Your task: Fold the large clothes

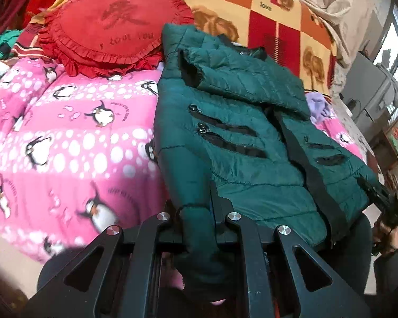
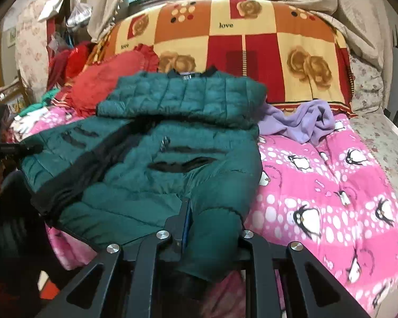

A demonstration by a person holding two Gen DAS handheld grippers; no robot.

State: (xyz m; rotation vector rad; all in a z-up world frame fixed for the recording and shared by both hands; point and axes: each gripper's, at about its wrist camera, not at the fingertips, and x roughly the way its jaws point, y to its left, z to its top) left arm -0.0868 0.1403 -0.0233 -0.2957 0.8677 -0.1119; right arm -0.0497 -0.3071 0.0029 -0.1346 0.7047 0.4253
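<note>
Dark green quilted puffer jacket (image 2: 156, 180) with black trim, pink penguin-print quilt (image 2: 326, 185), red ruffled heart cushion (image 1: 114, 31), orange-red-cream checked rose blanket (image 2: 252, 42), lilac fleece garment (image 2: 302, 122)

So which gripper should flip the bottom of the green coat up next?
Neither alone, probably. The left gripper and the right gripper each pinch a bottom corner of the green coat, whose sleeves already lie folded across it, so both seem equally placed to lift together toward the collar.

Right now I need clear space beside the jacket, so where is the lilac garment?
The lilac garment lies crumpled on the pink penguin quilt, against the green jacket's far right shoulder in the right wrist view, below the checked blanket.
</note>
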